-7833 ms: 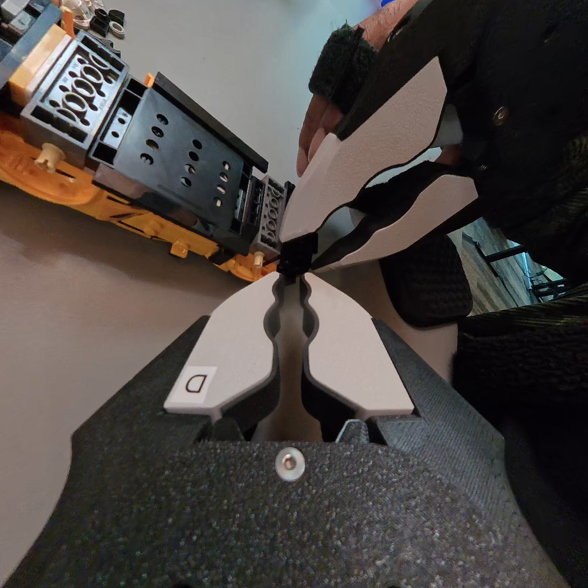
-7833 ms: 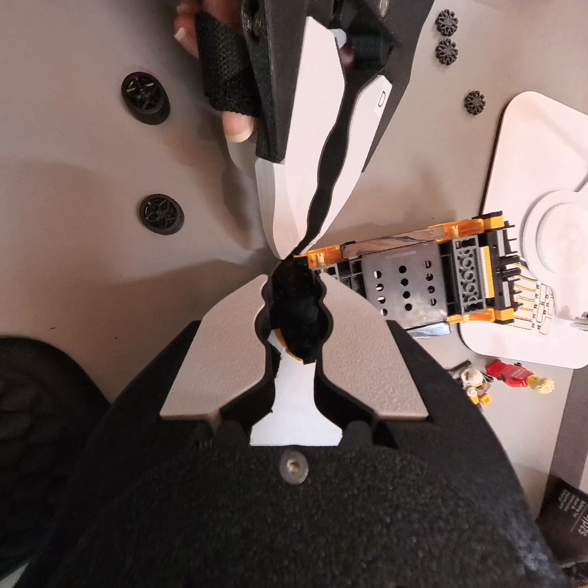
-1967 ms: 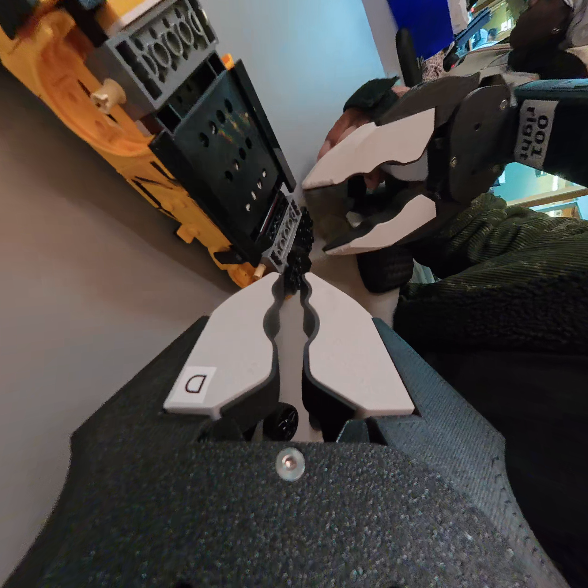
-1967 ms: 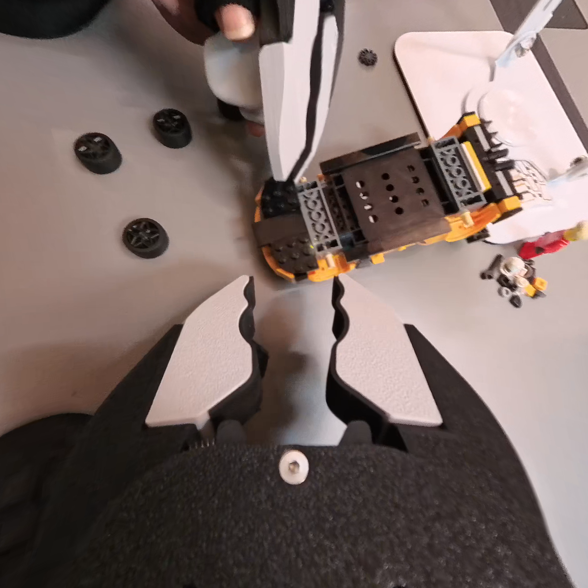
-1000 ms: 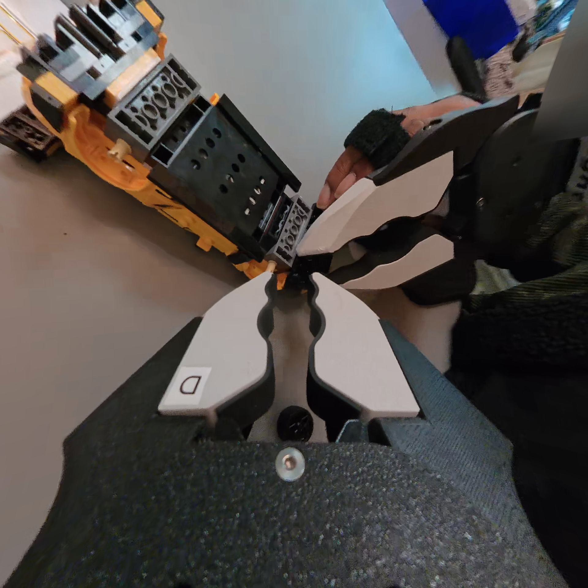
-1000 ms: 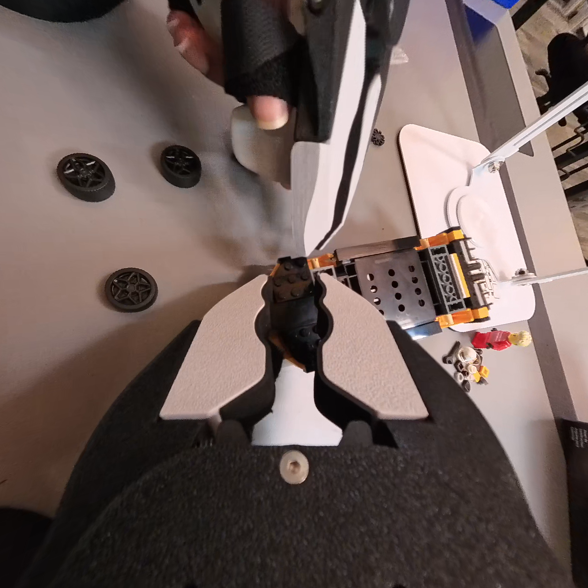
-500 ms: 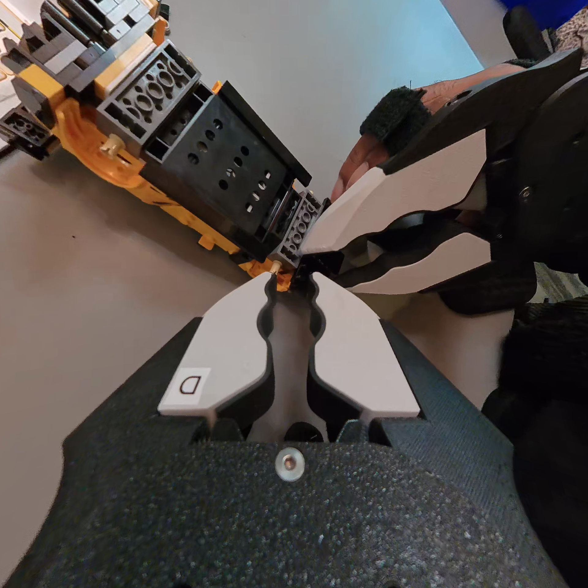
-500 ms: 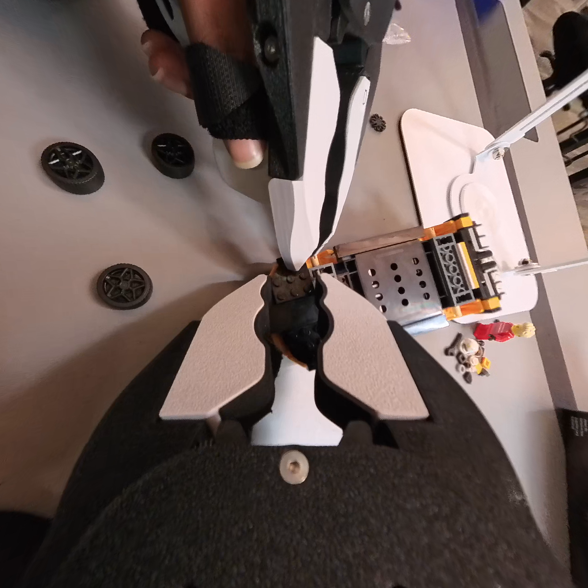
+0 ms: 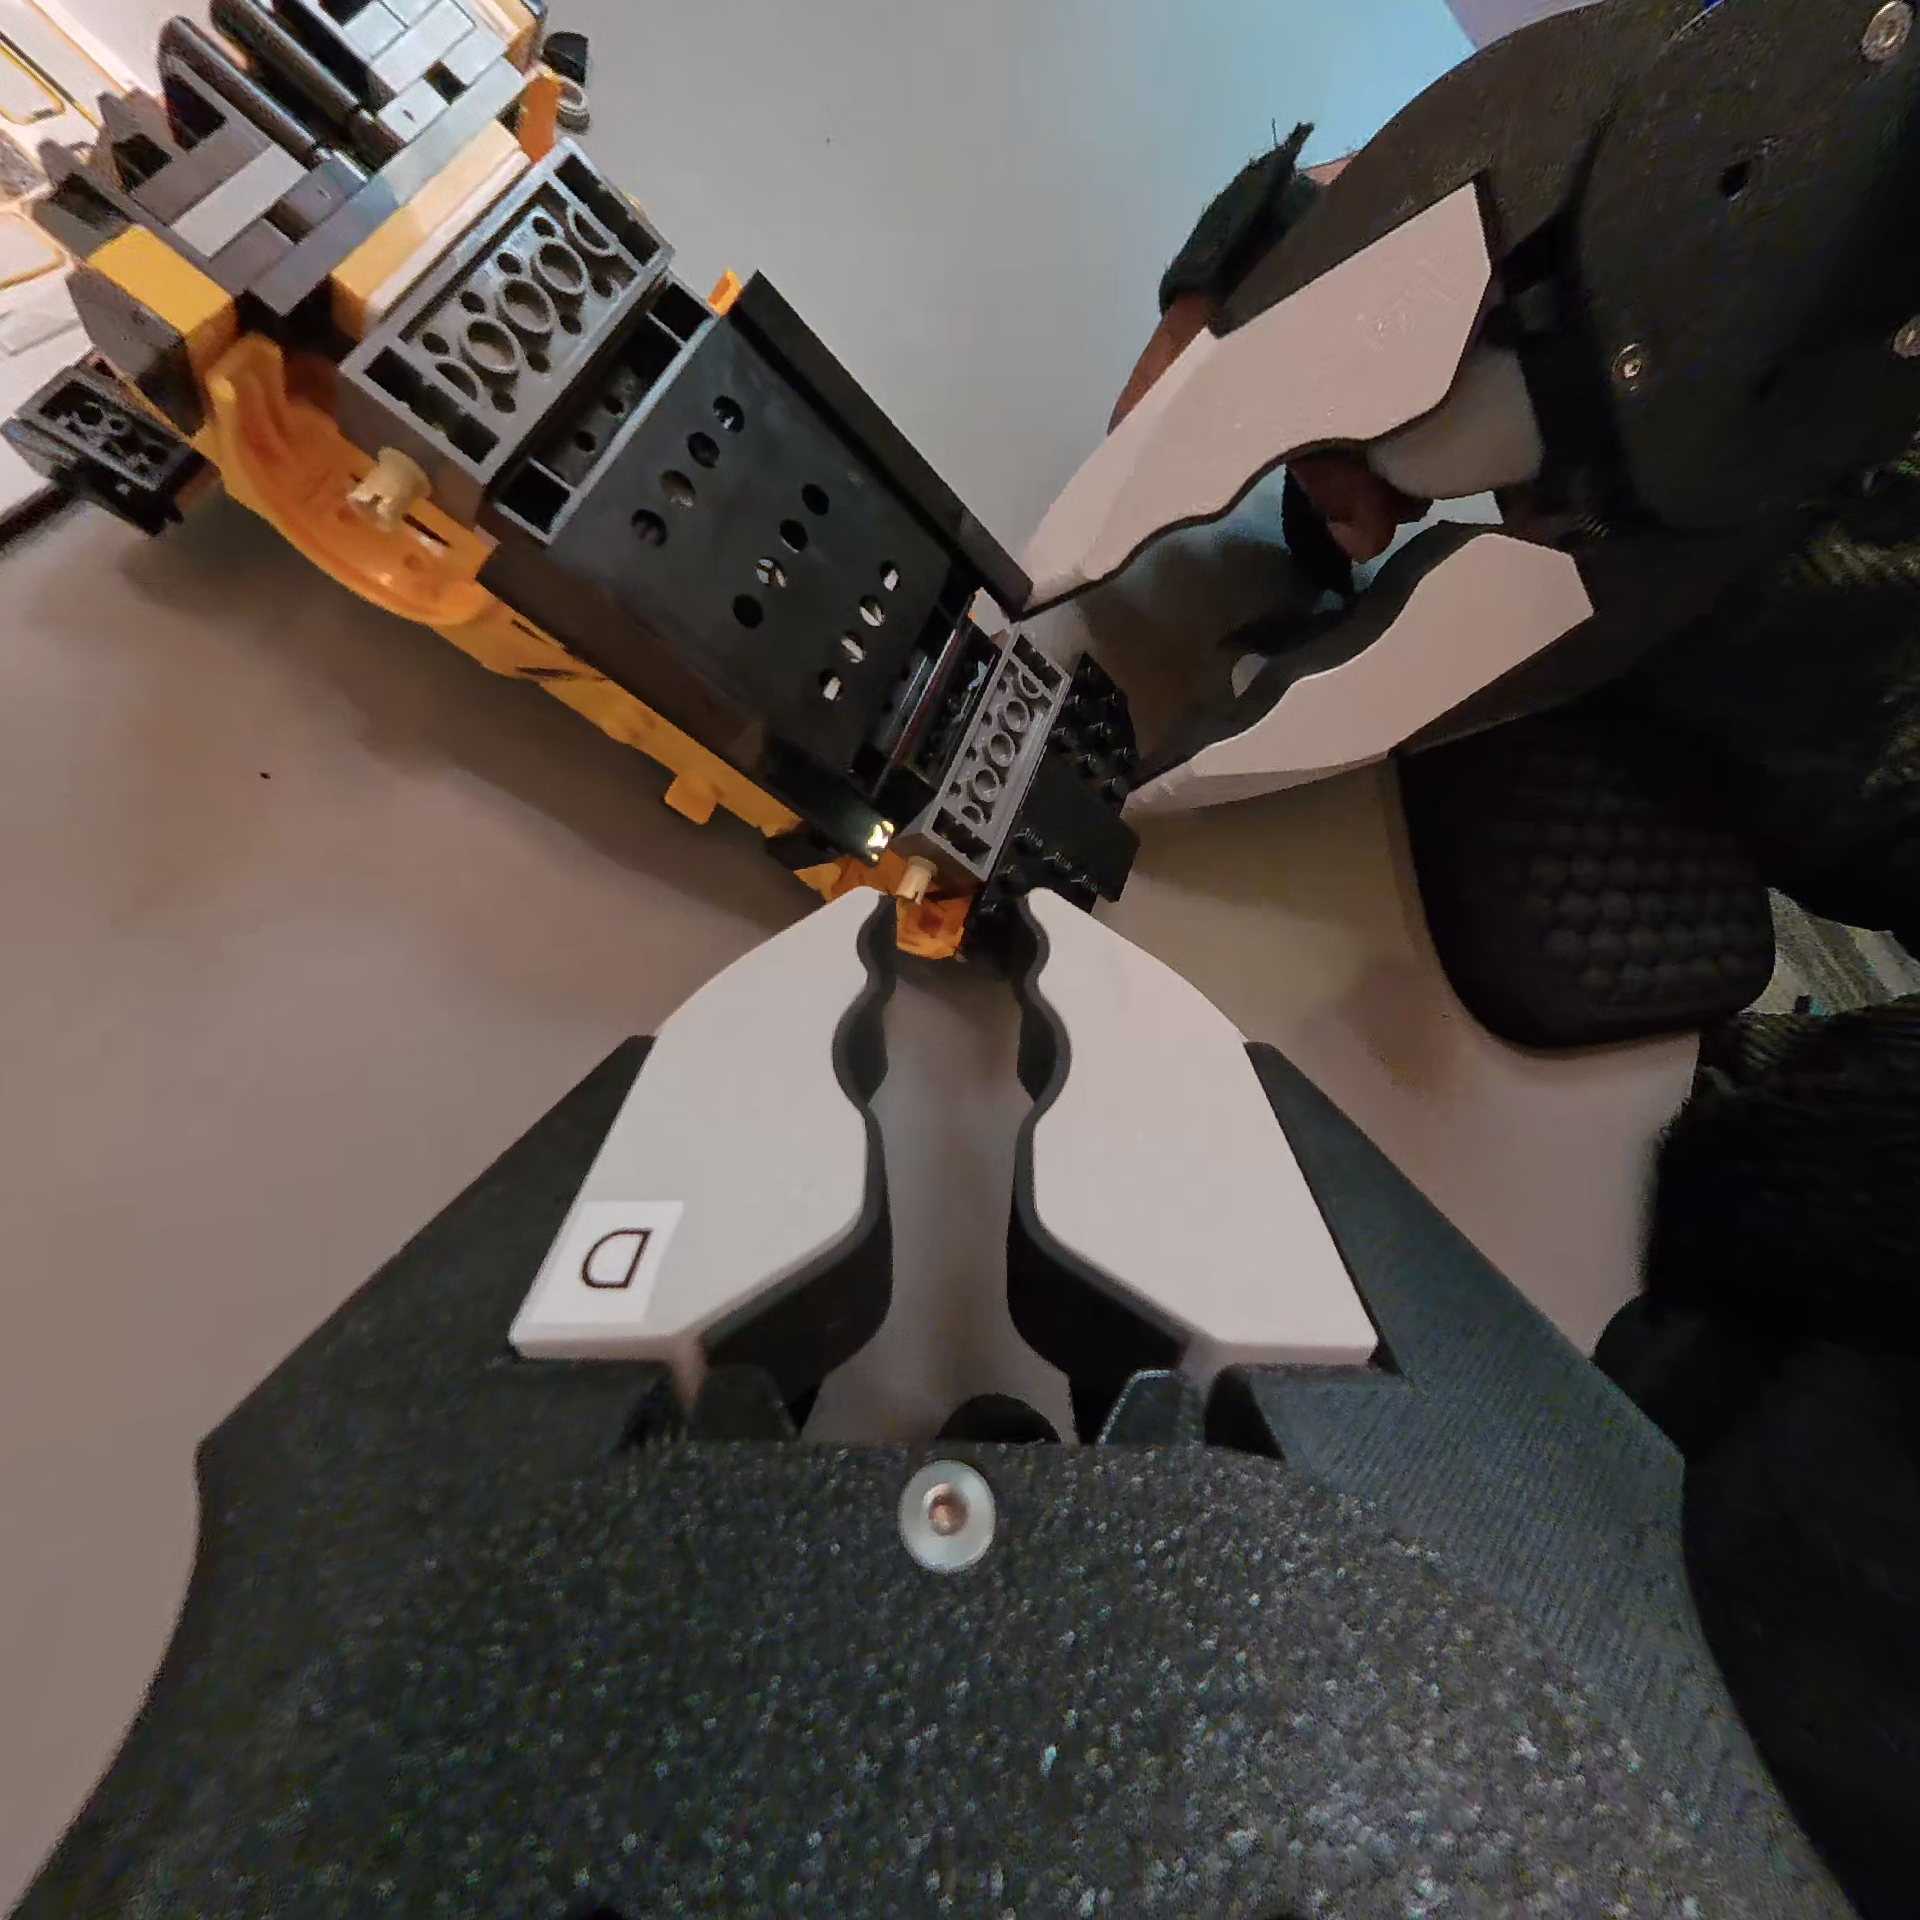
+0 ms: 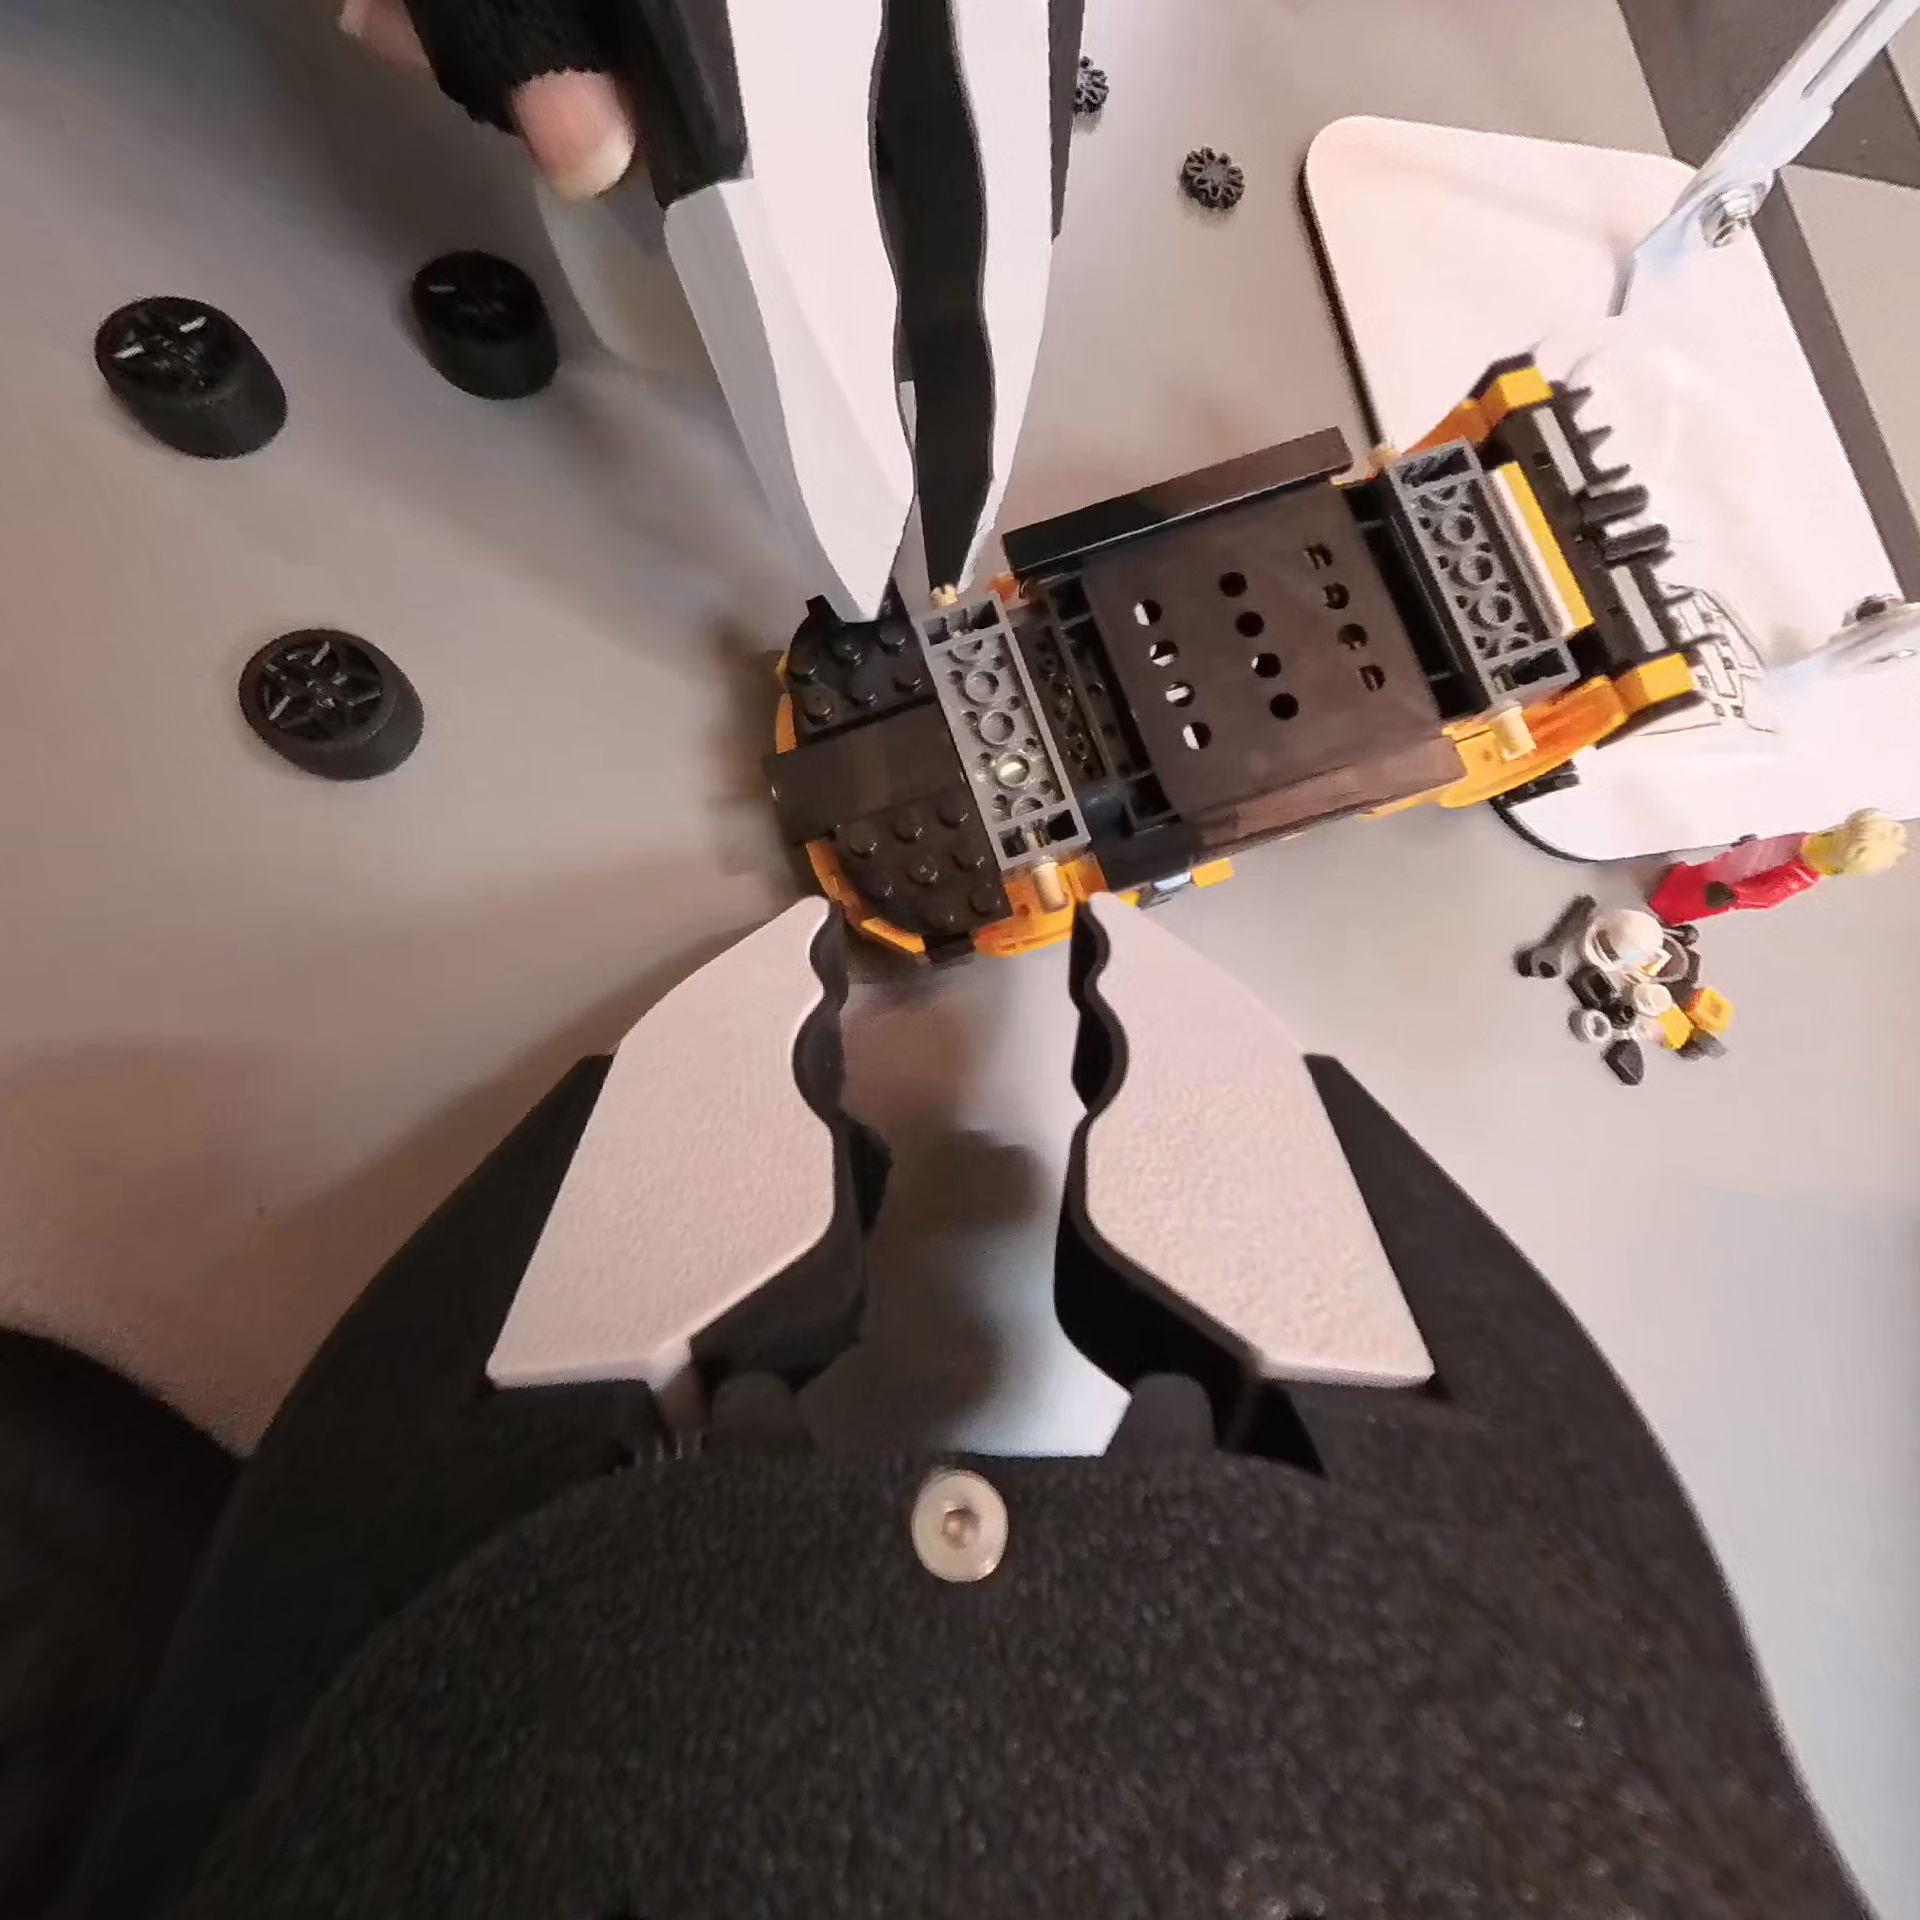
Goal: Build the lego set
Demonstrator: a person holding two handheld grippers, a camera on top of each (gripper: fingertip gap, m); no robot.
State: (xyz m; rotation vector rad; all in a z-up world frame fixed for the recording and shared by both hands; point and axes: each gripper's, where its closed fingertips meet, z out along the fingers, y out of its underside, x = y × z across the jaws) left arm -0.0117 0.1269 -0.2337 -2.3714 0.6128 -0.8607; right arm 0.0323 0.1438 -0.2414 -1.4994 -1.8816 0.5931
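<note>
The car (image 10: 1195, 707) lies upside down on the tabletop (image 10: 416, 935), its tail over the corner of a white board (image 10: 1507, 260). Three wheels (image 10: 330, 704) lie loose to one side, none fitted; small parts and minifigures (image 10: 1662, 987) lie beside the board.

Right tool (image 10: 951, 920): jaws spread, empty, tips just short of the nose and straddling its orange edge. Left tool (image 9: 951, 914): jaws slightly apart, tips at the nose corner. Contact with the black studded plate (image 10: 914, 842) is likely, but whether it pinches cannot be told.

Judgement: the step in hand is seating the nose plates, with the wheels to follow. To do it well, the left tool should steady the nose at the corner while the right closes squarely across the plate and presses straight down, not at an angle, so the plate seats flush and the car does not skid.

Edges: the two tools stand close together at the nose, so there is little room to turn either. The axle pin (image 10: 1047, 885) beside the right tool's tip could be knocked. Open tabletop lies towards the wheels, the better side for withdrawal. The metal arm (image 10: 1714, 187) over the board limits movement at the tail.
</note>
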